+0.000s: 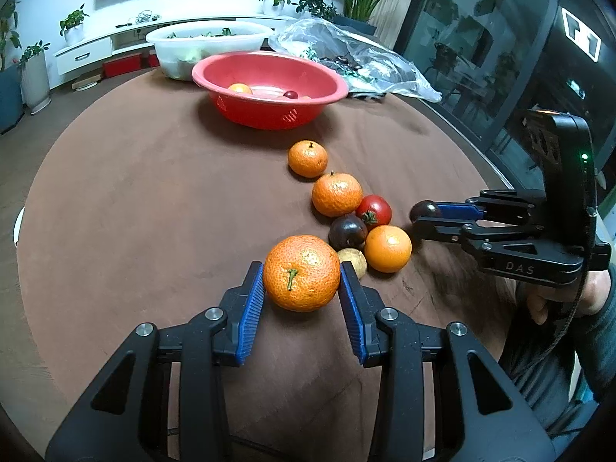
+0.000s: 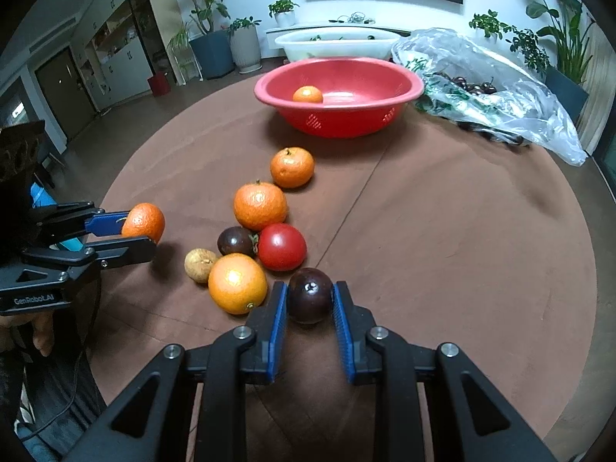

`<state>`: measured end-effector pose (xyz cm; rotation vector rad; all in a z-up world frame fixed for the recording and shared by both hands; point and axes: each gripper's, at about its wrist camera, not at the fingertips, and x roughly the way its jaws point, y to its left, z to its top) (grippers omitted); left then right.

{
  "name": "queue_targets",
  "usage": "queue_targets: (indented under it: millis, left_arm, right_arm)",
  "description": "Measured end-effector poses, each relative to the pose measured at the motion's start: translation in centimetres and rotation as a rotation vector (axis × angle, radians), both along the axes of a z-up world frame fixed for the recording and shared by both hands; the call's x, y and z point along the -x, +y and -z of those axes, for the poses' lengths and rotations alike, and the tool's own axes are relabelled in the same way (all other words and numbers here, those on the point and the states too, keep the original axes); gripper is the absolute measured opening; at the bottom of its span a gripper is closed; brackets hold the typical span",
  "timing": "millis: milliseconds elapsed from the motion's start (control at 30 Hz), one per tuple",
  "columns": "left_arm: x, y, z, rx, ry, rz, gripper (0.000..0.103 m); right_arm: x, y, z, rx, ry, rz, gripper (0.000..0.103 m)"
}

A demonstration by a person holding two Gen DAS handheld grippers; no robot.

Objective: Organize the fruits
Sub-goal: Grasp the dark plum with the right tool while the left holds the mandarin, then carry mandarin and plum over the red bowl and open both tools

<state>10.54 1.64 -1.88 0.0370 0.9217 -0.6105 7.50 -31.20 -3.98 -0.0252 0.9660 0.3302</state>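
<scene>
While partly rim-hidden, red bowl's (image 1: 269, 88) fruit.

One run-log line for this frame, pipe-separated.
left hand-held gripper: shut on mandarin | right hand-held gripper: shut on dark plum | red bowl: holds fruit | loose fruit on table

Gripping a dark purple fruit (image 2: 310, 295) between the blue pads of the right tool (image 2: 310, 310), just nearer than the red tomato (image 2: 282, 246). Lying left of the tomato: a smooth orange (image 2: 237, 283), a tan fruit (image 2: 200, 265), another dark fruit (image 2: 235, 241). Clamping a mandarin (image 2: 144, 222) in the left tool (image 2: 148, 231), far left of the tomato. Standing beyond the tomato on the brown surface (image 2: 442, 231): a red bowl (image 2: 338, 115).
</scene>
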Motion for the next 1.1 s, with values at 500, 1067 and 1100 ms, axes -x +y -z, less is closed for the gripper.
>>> queue_targets:
  millis: [500, 1067, 1100]
  left_arm:
    - [-5.4, 0.5, -5.4, 0.023, -0.109, -0.067, 0.036]
    - [-18.0, -9.4, -5.3, -0.110, -0.158, -0.017, 0.036]
    - [-18.5, -9.8, -4.7, -0.115, -0.155, -0.014, 0.036]
  right_arm:
    - [-2.8, -5.3, -5.8, -0.110, -0.088, 0.158, 0.027]
    - [-17.5, -3.3, -10.6, -0.166, -0.121, 0.132, 0.027]
    - [-18.5, -3.0, -10.1, -0.165, -0.104, 0.129, 0.027]
